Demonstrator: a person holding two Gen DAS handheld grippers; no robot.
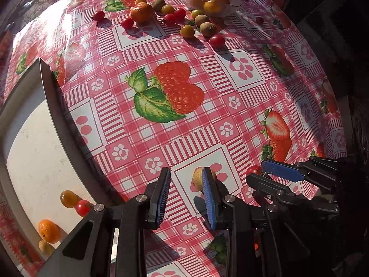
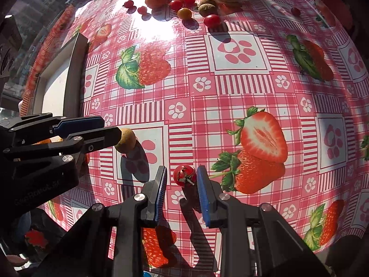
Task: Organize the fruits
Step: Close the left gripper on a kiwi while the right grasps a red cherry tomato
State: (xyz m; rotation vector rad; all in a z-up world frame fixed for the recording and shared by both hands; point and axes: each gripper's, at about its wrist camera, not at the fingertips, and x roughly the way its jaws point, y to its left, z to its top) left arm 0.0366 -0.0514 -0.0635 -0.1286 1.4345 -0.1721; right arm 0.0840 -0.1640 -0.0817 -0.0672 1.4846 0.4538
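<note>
My left gripper (image 1: 186,175) is open; a small tan fruit (image 1: 197,176) lies on the cloth touching its right finger. It also shows in the right wrist view (image 2: 126,140). My right gripper (image 2: 181,174) is open, with a red cherry tomato (image 2: 183,175) lying between its fingertips, close to the right one. That tomato shows in the left wrist view (image 1: 253,169). A white tray (image 1: 34,161) at the left holds an orange (image 1: 48,230), a yellow tomato (image 1: 68,199) and a red tomato (image 1: 83,207).
Far across the strawberry-print tablecloth (image 1: 184,120) lie loose cherry tomatoes, tan fruits and an orange (image 1: 141,11). A glass bowl (image 1: 230,7) of oranges stands at the back right. The table edge falls away on the right.
</note>
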